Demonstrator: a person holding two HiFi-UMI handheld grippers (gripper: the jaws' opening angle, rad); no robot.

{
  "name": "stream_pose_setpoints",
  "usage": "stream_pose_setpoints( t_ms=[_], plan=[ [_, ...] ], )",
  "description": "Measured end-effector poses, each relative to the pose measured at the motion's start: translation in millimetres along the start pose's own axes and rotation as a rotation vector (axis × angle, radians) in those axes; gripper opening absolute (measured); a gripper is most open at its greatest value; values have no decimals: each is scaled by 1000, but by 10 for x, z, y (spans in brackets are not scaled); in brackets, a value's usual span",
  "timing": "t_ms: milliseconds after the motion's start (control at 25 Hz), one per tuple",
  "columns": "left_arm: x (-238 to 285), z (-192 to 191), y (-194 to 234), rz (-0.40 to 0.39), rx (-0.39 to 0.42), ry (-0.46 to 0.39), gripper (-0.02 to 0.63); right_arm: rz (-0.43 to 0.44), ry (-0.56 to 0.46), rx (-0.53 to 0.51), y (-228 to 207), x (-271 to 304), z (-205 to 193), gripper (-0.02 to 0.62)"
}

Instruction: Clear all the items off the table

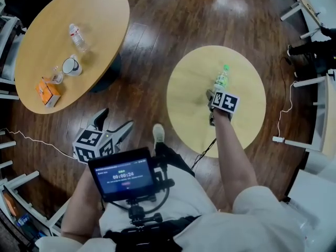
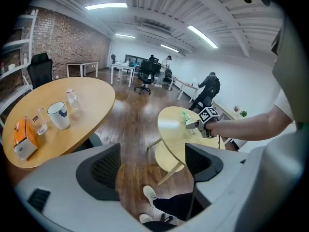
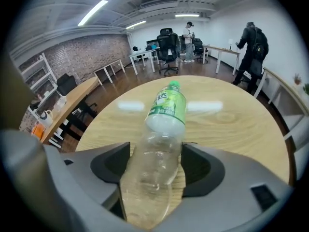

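Note:
A clear plastic bottle [image 1: 222, 77] with a green label and green cap lies on the small round table [image 1: 191, 101]. My right gripper [image 1: 215, 91] is shut on its lower body. In the right gripper view the bottle [image 3: 161, 139] fills the gap between both pads of that gripper [image 3: 155, 166], cap pointing away. My left gripper [image 1: 113, 121] hangs over the wooden floor between the two tables, open with nothing between its jaws [image 2: 153, 166]. From the left gripper view the right gripper [image 2: 200, 124] and the bottle [image 2: 187, 120] show on the small table.
The large round table [image 1: 100, 14] at the left carries a clear bottle [image 1: 77, 37], a white mug [image 1: 72, 65], a small glass [image 1: 56, 75] and an orange box [image 1: 48, 93]. A cable [image 1: 31, 139] trails across the floor. Desks, office chairs and people stand at the far end of the room.

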State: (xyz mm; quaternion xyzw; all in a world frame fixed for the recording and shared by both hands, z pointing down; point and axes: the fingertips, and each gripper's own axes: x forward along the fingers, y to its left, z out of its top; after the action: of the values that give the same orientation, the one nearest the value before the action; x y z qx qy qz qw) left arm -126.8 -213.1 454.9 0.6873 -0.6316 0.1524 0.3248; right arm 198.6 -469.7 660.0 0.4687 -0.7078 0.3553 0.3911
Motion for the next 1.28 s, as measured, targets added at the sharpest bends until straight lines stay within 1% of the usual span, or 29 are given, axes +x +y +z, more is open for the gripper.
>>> stream_pose_setpoints(
  t_ms=[160,240,360,480,600,760,880,960,1080,1280],
  plan=[
    [16,89,96,34,-10,-14,420,13,-27,-57,53,-114,54,330],
    [9,125,160,49,-17,-23,420,37,-58,-132,205,-225,173,328],
    [5,183,257,71,-32,-39,420,103,-98,-248,605,-364,426,328],
    [-47,231,332,99,-47,-58,420,194,-119,-346,1161,-457,623,328],
    [-142,228,487,126,-72,-81,420,291,-128,-439,1854,-486,744,328],
    [-351,199,783,170,-96,-107,420,401,-112,-547,2838,-469,769,328],
    [-523,177,1034,193,-122,-133,420,458,-98,-606,3540,-418,779,328],
    [-629,124,1207,193,-133,-137,420,474,-84,-633,3976,-357,774,329],
    [-764,30,1470,180,-143,-129,422,476,-59,-658,4537,-238,756,330],
    [-1006,-38,2031,190,-171,-151,420,416,-45,-734,5281,128,913,330]
  ],
)
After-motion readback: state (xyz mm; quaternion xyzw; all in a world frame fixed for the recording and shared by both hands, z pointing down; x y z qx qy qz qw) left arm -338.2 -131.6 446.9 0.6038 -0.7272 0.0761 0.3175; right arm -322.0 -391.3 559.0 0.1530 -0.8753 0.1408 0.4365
